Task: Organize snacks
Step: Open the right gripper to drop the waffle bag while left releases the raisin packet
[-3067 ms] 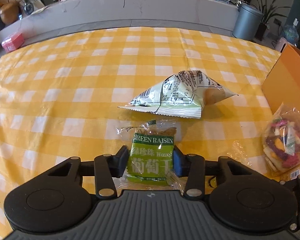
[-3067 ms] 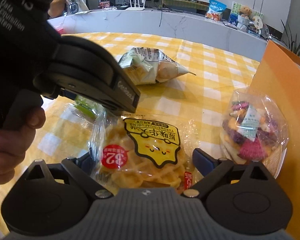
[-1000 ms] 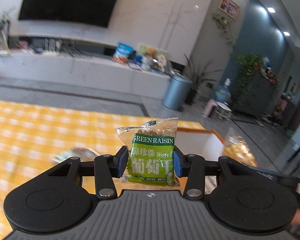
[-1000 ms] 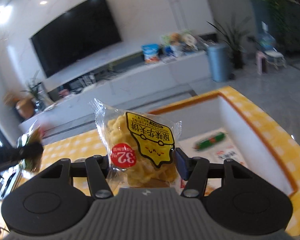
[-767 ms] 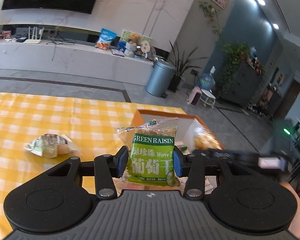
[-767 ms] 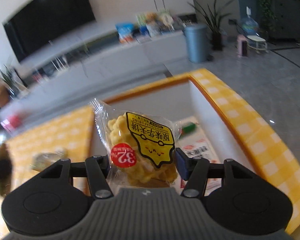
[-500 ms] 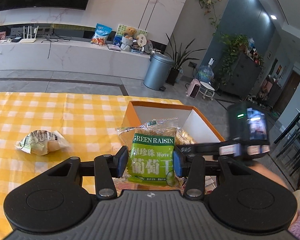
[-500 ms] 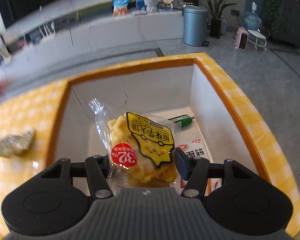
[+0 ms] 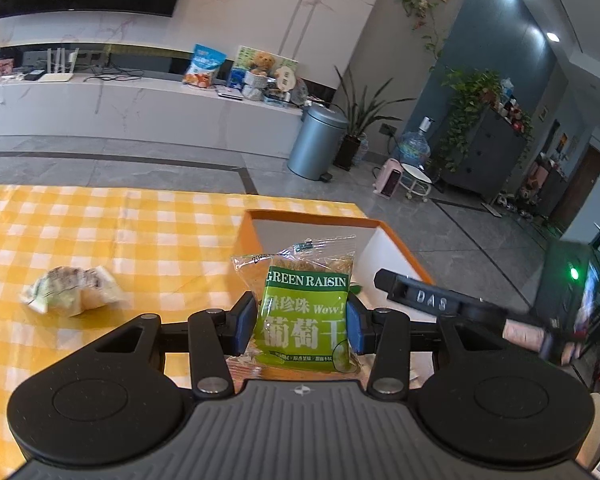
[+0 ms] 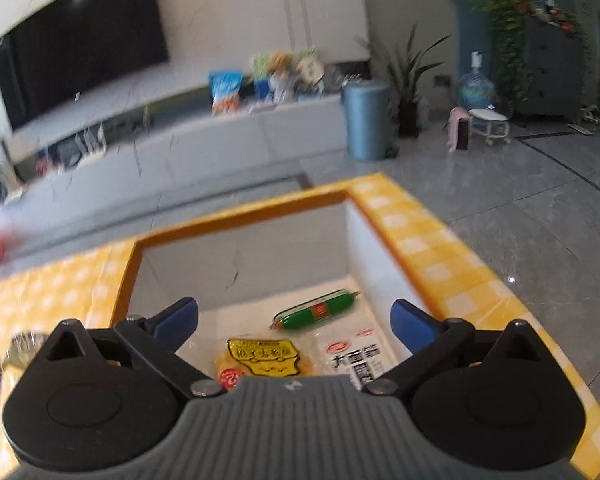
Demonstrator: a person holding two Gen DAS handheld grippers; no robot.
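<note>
My left gripper [image 9: 302,322] is shut on a green raisin packet [image 9: 305,312] and holds it in the air just before the orange box [image 9: 308,216]. My right gripper [image 10: 294,320] is open and empty above the orange box [image 10: 244,216]. The yellow waffle packet [image 10: 262,360] lies on the box floor below it, beside a green sausage [image 10: 316,312] and a white packet [image 10: 358,358]. The right gripper's body [image 9: 440,302] shows at the right in the left wrist view.
A pale green snack bag [image 9: 72,290] lies on the yellow checked tablecloth [image 9: 100,232] left of the box. The table's far edge runs just behind the box. A grey bin [image 9: 316,142] and a white counter stand on the floor beyond.
My right gripper has opened and the waffle packet has dropped into the box. Both grippers rose from the table and swung over to the box; the left still holds the raisin packet.
</note>
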